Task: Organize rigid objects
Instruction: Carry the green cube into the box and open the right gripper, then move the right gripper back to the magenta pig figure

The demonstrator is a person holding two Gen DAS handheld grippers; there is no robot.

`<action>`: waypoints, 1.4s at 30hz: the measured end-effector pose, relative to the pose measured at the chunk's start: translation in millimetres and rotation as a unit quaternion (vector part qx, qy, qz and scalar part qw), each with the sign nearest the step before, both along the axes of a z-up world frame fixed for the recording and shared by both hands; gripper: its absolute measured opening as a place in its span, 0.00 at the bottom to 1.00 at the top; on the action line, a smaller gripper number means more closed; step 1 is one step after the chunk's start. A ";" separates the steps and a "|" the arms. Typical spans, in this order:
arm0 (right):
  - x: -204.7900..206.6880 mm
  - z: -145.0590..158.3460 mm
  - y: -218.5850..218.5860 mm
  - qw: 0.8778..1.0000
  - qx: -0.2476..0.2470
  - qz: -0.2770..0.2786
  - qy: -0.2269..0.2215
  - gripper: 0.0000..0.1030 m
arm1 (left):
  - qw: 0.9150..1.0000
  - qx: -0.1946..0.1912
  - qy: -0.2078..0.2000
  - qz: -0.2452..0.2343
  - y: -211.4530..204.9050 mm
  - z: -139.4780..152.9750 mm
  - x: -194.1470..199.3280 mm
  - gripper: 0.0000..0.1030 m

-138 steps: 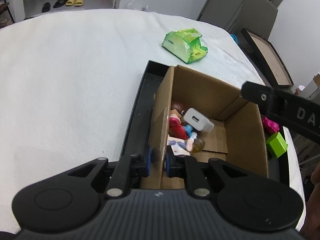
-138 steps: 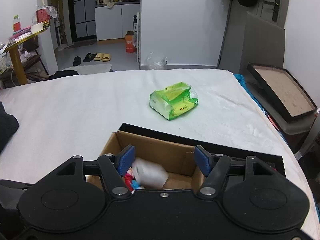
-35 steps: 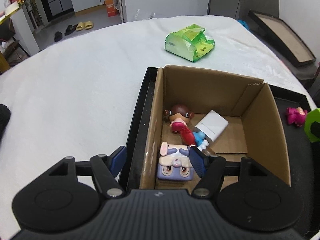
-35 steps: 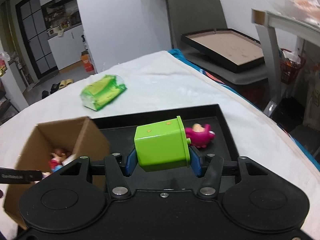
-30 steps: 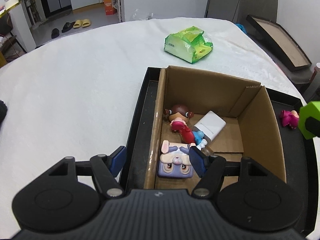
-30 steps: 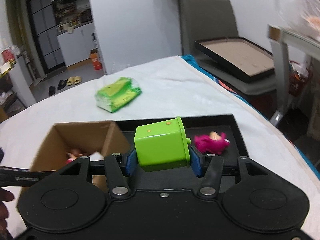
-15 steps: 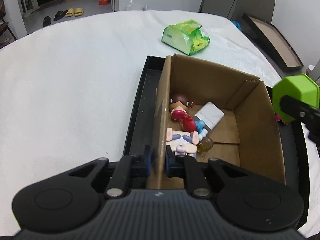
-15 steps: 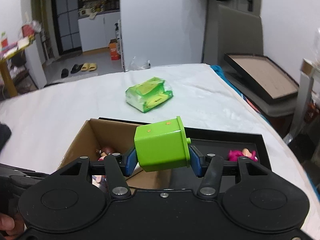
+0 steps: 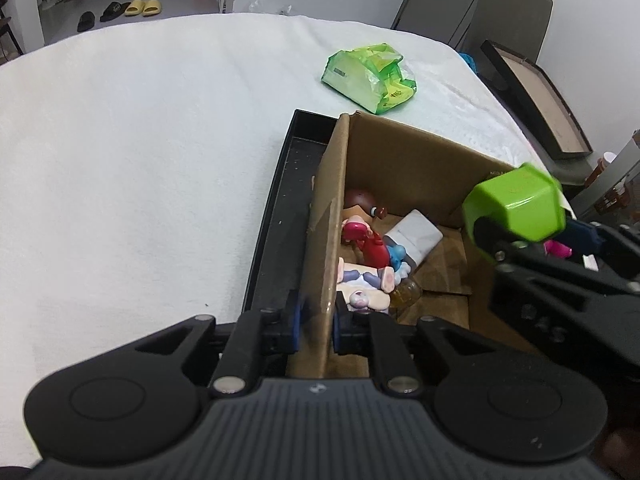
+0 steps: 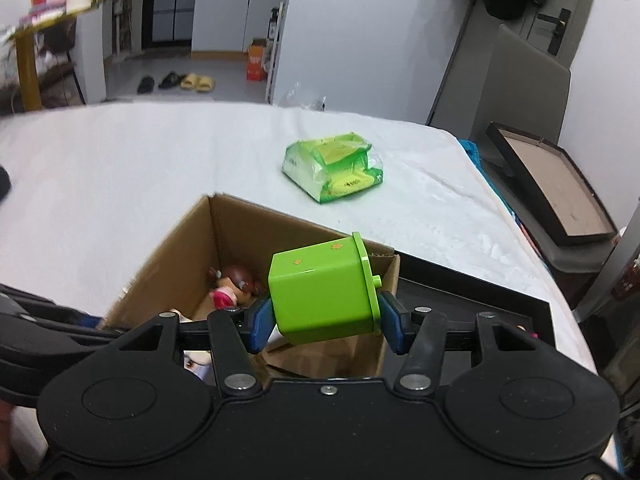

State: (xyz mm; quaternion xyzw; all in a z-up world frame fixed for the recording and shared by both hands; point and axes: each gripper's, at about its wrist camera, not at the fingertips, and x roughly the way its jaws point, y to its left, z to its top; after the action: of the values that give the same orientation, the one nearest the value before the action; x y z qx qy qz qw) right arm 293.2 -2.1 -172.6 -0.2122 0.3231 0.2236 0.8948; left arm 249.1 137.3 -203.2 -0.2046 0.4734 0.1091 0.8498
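An open cardboard box [image 9: 400, 160] stands in a black tray [image 9: 280, 208] on the white cloth. My left gripper [image 9: 316, 320] pinches the box's near left wall between its blue pads, and its jaws are opening slightly. Inside lie a brown-haired doll [image 9: 360, 208], a white charger [image 9: 416, 234] and a bunny toy [image 9: 360, 284]. My right gripper [image 10: 324, 320] is shut on a green cube-shaped container [image 10: 320, 292], held above the box's right side [image 10: 216, 232]. The left wrist view shows the same container [image 9: 516, 208] over the box's right wall.
A pink toy [image 9: 556, 248] lies on the tray right of the box, partly hidden by the right gripper. A green packet [image 10: 332, 168] rests on the cloth beyond the box. A framed board [image 10: 556, 188] leans past the right edge.
My left gripper closed on the box's left wall. My right gripper carried the green container leftward, from above the tray to above the box.
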 end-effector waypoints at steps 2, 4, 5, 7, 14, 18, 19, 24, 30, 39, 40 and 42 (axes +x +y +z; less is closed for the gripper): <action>-1.1 -4.6 4.5 1.000 -0.020 0.001 -0.012 0.54 | 1.000 -0.004 -0.003 -0.002 0.8 -0.1 0.3 0.15; -3.7 -7.2 8.2 0.999 -0.036 0.005 -0.018 0.55 | 1.000 -0.009 -0.004 -0.002 1.9 -0.7 0.5 0.15; -4.8 -7.3 8.7 0.999 -0.037 0.007 -0.021 0.56 | 1.000 -0.012 -0.005 -0.001 3.0 -1.0 0.2 0.15; -6.8 -7.2 8.5 0.999 -0.040 0.009 -0.023 0.56 | 1.000 -0.016 -0.006 0.001 4.8 -1.9 -0.2 0.15; -3.9 -3.5 -0.7 0.999 -0.033 -0.009 -0.005 0.56 | 1.000 -0.026 -0.006 0.007 7.9 -2.3 -0.5 0.15; -5.6 4.5 -15.0 1.000 -0.007 -0.020 0.002 0.56 | 1.000 -0.028 -0.007 0.007 8.0 -1.5 -0.4 0.15; -6.3 7.2 -18.9 1.000 -0.001 -0.022 0.002 0.56 | 1.000 -0.025 -0.007 0.006 6.9 -1.0 -0.5 0.15; -6.3 16.9 -35.6 0.999 0.024 -0.034 -0.003 0.56 | 1.000 -0.017 -0.006 0.007 4.4 1.4 -0.1 0.15; -1.6 22.4 -61.3 0.998 0.050 -0.048 -0.012 0.56 | 1.000 0.005 -0.008 0.009 -1.6 6.0 0.1 0.15; 21.9 2.0 -108.2 0.992 0.078 -0.101 0.002 0.58 | 0.998 0.055 -0.006 0.009 -15.9 10.8 5.5 0.15; 24.5 -1.9 -112.9 0.991 0.080 -0.106 0.003 0.59 | 0.998 0.058 -0.005 0.009 -17.0 11.0 6.5 0.15; 28.6 -9.2 -122.1 0.990 0.087 -0.115 0.003 0.61 | 0.998 0.063 -0.001 0.011 -19.2 10.7 9.2 0.15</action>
State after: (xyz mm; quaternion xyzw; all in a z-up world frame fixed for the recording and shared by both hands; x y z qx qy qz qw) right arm 321.7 -124.3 -181.7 -0.0946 0.3276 0.1471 0.9285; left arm 258.2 118.1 -192.5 -0.1565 0.4623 0.1477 0.8602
